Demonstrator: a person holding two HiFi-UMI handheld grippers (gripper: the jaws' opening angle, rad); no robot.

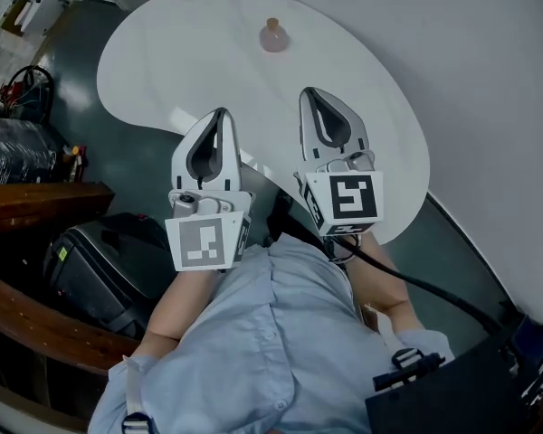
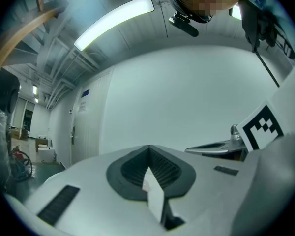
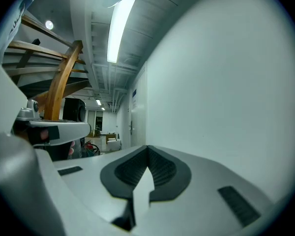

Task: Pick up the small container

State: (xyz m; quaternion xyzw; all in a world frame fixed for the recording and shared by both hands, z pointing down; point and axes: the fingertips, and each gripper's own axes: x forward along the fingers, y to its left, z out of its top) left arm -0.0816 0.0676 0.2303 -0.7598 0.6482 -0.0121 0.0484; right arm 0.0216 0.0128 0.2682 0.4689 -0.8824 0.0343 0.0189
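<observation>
The small container, a pale pink bottle with a tan stopper, stands near the far edge of the white rounded table in the head view. Both grippers hover side by side over the table's near edge, well short of the container. My left gripper is shut with nothing between its jaws, and my right gripper is also shut and empty. In the left gripper view the jaws meet at a point facing a bare wall. The right gripper view shows its jaws likewise closed. Neither gripper view shows the container.
A black bag sits on the dark floor at the left, beside a wooden rail. A black cable trails from the right gripper. A white wall runs along the table's right side.
</observation>
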